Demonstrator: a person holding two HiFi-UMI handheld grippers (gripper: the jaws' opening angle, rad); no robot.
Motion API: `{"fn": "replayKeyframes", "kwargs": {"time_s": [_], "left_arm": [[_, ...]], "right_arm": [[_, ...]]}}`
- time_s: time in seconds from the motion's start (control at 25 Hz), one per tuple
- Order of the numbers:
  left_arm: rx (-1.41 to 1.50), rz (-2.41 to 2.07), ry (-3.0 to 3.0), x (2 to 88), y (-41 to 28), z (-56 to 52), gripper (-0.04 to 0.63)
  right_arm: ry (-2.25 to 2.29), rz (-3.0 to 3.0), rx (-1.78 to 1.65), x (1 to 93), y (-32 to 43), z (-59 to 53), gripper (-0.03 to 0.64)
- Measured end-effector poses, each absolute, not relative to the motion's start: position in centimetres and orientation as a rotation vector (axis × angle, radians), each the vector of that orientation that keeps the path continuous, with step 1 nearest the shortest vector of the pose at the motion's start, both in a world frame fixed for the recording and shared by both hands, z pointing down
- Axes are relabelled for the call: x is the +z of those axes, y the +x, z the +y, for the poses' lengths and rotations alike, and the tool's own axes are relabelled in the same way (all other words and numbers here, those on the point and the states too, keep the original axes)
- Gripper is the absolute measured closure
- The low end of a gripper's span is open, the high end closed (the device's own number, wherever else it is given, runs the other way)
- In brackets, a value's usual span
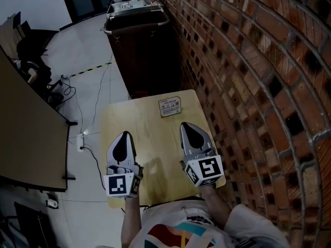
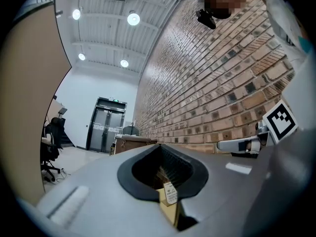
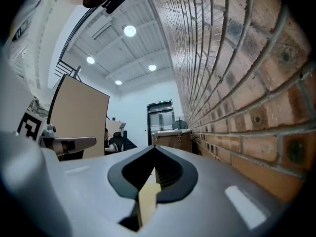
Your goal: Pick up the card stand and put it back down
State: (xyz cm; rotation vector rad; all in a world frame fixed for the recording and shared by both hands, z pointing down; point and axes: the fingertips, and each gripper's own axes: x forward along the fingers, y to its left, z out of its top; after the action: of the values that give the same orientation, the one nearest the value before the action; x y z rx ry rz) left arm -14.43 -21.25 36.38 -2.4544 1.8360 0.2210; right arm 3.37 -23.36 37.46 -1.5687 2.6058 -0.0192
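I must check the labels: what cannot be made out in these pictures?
- Print on the card stand: too small, head view.
- Card stand, left gripper view: mostly behind the left gripper.
- Table, right gripper view: only a strip shows past the right gripper.

Office hall, industrial finish.
A brick wall (image 1: 248, 61) is seen right of the right claw (image 1: 187, 127), doors (image 3: 160, 115) ahead, chairs (image 1: 31, 43) far left.

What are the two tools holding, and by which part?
Nothing. The left tool and right tool are both shut and empty; the card stand sits apart on the table.
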Motion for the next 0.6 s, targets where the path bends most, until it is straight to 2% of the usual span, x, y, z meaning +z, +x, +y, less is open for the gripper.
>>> {"fn": "replayKeyframes", "kwargs": {"time_s": [0.6], "left_arm": [[0.230, 1.843, -2.438, 36.33, -14.66, -21.35, 0.589]], "right_arm": [[-1.513, 2.584, -0.031, 36.40, 3.11, -23.24, 0.617]]}}
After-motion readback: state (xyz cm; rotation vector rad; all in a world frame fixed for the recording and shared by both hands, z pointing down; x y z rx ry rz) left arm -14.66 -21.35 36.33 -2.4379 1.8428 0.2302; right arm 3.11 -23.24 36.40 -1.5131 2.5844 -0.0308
